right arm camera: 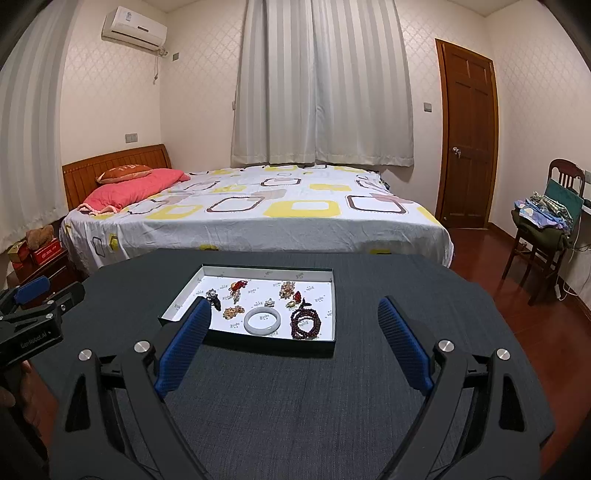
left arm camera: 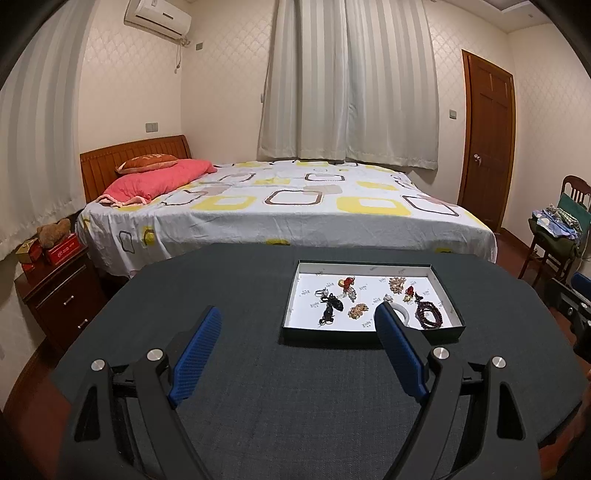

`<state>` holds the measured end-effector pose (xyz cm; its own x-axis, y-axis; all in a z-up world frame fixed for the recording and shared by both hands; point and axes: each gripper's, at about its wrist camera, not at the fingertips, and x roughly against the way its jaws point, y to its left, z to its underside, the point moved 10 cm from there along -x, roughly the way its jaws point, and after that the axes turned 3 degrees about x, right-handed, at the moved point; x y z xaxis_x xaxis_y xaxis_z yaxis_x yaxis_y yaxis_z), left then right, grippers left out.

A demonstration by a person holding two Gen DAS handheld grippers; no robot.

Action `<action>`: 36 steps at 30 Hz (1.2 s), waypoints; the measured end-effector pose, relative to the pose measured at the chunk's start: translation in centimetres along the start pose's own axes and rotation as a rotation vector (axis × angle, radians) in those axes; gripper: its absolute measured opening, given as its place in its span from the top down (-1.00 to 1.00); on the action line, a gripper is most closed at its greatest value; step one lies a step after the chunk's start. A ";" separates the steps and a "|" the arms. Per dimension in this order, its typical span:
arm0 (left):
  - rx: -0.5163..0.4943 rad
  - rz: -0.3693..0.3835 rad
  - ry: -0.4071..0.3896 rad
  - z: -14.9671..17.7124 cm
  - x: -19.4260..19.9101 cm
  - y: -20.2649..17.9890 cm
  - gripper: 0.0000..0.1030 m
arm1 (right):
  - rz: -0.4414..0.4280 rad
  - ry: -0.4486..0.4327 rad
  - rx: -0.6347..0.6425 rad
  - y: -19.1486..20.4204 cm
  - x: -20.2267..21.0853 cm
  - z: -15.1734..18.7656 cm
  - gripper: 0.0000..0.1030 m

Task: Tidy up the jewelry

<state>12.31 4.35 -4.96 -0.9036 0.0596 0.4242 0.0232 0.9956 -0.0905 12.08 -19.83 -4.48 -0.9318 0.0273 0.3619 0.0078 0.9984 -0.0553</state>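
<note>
counter (right arm camera: pixel 280 398): dark grey cloth top, its far edge just before the bed
bed (right arm camera: pixel 258 221): white sheet with yellow and brown squares, wooden headboard at the left
pillows (right arm camera: pixel 136 186): a pink one with a smaller orange one on top, by the headboard
curtain (right arm camera: pixel 321 81): pale, drawn, behind the bed
air conditioner (right arm camera: pixel 135 27): high on the wall, upper left
door (right arm camera: pixel 467 136): brown wood, shut, right of the curtain
chair (right arm camera: pixel 543 229): wooden, far right, piled with cloth
nightstand (left arm camera: pixel 62 295): dark wood, left of the bed, red boxes and a teddy bear on it

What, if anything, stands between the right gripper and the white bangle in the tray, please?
Nothing visible does. The right gripper is open above bare dark table, and the white bangle lies just past the tray's low near wall, the only edge to clear.
</note>
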 end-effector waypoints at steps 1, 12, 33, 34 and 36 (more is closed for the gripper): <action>-0.001 -0.001 0.001 0.0 0.0 0.0 -0.60 | 0.000 -0.001 0.000 0.0 0.0 0.0 -0.74; 0.001 0.002 0.002 -0.1 0.1 0.2 -0.60 | 0.000 0.000 0.001 0.1 0.0 0.0 -0.74; 0.020 0.004 -0.003 -0.2 0.3 0.4 -0.60 | -0.002 0.001 0.002 0.2 0.0 0.0 -0.74; 0.022 0.001 -0.003 -0.1 0.3 0.4 -0.60 | -0.002 0.002 0.002 0.2 0.0 0.0 -0.74; 0.019 -0.005 0.004 0.0 0.1 0.3 -0.60 | -0.003 0.002 0.003 0.2 0.0 -0.1 -0.74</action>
<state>12.21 4.70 -4.98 -0.9018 0.0547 0.4286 0.0102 0.9944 -0.1056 12.10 -19.63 -4.42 -0.9313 0.0248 0.3635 0.0042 0.9983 -0.0575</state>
